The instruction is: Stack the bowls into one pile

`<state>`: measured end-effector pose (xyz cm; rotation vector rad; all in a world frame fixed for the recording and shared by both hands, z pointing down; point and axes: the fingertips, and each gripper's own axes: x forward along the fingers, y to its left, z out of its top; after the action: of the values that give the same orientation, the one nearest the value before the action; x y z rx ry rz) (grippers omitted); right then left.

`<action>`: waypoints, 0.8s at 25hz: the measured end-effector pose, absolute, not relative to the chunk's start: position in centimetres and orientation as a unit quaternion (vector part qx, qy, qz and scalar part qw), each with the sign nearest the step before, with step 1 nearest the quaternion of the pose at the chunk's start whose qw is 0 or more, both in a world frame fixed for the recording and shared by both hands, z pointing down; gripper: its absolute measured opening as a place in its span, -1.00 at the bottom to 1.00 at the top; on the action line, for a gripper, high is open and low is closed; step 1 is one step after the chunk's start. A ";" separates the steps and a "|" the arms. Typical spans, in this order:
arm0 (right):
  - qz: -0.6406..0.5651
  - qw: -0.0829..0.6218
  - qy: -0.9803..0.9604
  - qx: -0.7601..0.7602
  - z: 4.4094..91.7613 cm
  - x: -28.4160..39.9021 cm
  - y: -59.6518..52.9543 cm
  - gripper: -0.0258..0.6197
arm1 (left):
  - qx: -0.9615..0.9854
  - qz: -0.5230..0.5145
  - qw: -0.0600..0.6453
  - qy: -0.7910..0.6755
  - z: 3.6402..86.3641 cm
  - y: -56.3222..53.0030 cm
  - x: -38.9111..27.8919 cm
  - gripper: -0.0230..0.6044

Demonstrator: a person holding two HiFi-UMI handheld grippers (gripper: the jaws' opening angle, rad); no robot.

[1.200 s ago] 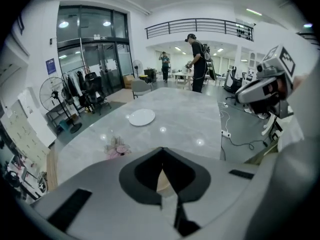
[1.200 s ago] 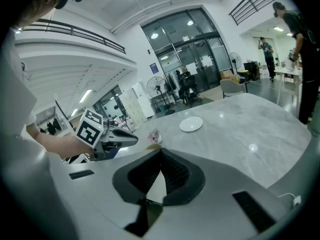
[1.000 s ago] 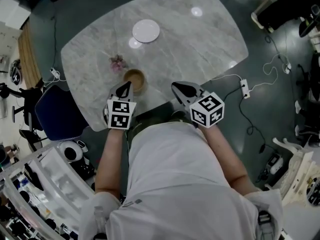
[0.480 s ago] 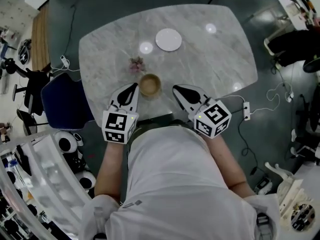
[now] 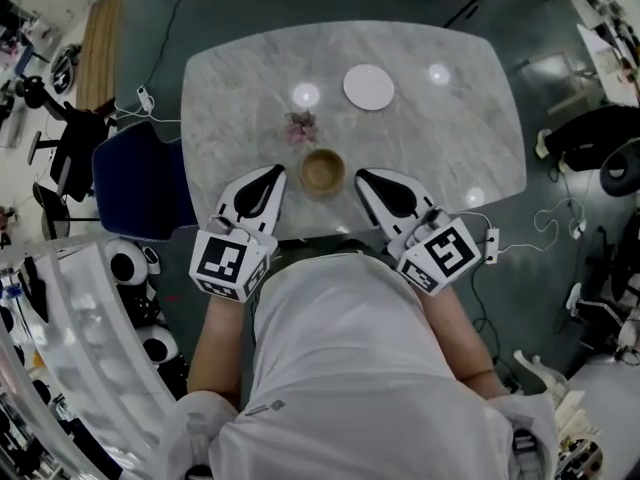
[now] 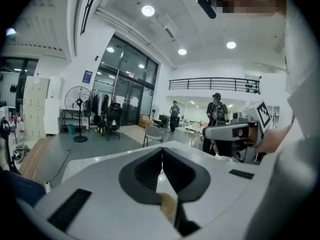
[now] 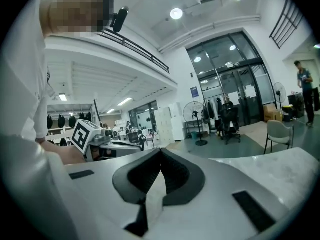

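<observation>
A brown wooden bowl stands near the front edge of the marble table. Farther back sits a white bowl, seen from above as a flat disc. A small pinkish object lies between them. My left gripper is shut, its tip just left of the brown bowl. My right gripper is shut too, its tip just right of that bowl. In the left gripper view the jaws meet and a sliver of the brown bowl shows below them. The right gripper view has its jaws closed on nothing.
A blue chair stands at the table's left side. A power strip and cables lie on the floor to the right. White rounded equipment crowds the lower left. Other people stand far off in the hall.
Both grippers have moved forward over the table edge and now flank the brown bowl. The head camera has shifted, so the table sits farther right in the frame.
</observation>
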<state>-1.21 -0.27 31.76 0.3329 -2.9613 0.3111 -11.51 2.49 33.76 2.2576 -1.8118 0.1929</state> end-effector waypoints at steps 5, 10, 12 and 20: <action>0.094 0.061 -0.989 0.097 30.5 -3.0 0.3 -0.90 | 0.768 0.060 0.104 -0.629 32.6 3.3 -12.7 -0.92; 0.072 0.061 -0.991 0.095 30.4 -4.4 0.9 -0.90 | 0.763 0.052 0.093 -0.638 31.8 4.1 -13.9 -0.92; 0.069 0.066 -0.991 0.090 30.6 -5.1 1.2 -0.90 | 0.760 0.052 0.093 -0.641 31.7 4.4 -14.4 -0.92; 0.083 0.076 -0.991 0.078 31.7 -8.0 2.0 -0.90 | 0.748 0.060 0.103 -0.653 32.6 5.4 -17.2 -0.92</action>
<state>-7.98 2.04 31.67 0.2326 -2.9710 0.2484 -17.18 5.37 32.62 2.2076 -1.9256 0.1765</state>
